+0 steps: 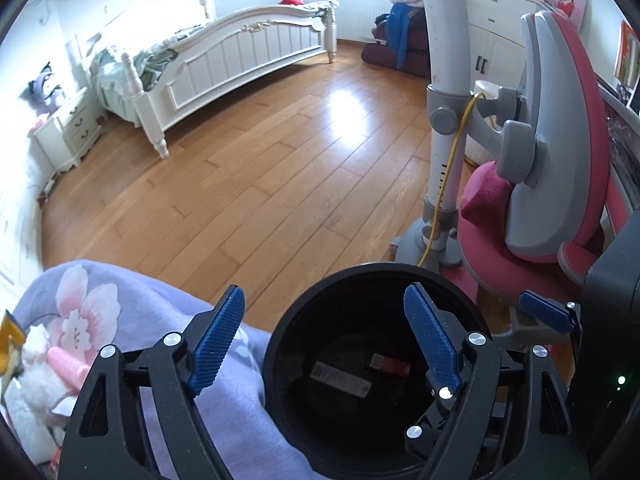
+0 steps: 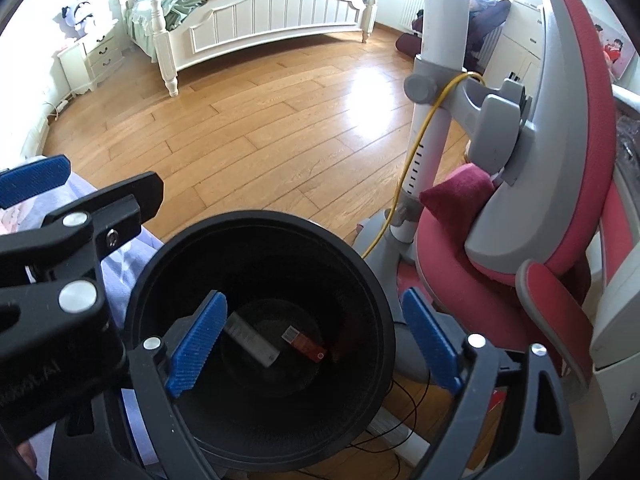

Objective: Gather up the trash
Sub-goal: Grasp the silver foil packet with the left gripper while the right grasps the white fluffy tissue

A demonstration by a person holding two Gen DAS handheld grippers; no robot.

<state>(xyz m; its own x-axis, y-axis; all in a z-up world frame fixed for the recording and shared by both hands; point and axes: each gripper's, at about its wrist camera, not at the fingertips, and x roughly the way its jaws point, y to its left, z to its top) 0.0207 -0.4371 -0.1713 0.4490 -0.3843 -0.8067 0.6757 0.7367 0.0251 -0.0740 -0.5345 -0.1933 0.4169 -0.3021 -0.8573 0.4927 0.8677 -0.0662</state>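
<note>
A round black bin stands on the wooden floor below both grippers. At its bottom lie a grey box and a small red box, also seen as the grey box and red box in the left wrist view. My left gripper is open above the bin's left rim, one pad over the bin and one over a purple blanket. My right gripper is open above the bin's right rim, its left pad over the inside. Nothing is held by either.
A pink and grey chair stands close on the right, beside a white desk leg with a yellow cable. A purple floral blanket with a plush toy lies on the left. A white bed and nightstand stand across the floor.
</note>
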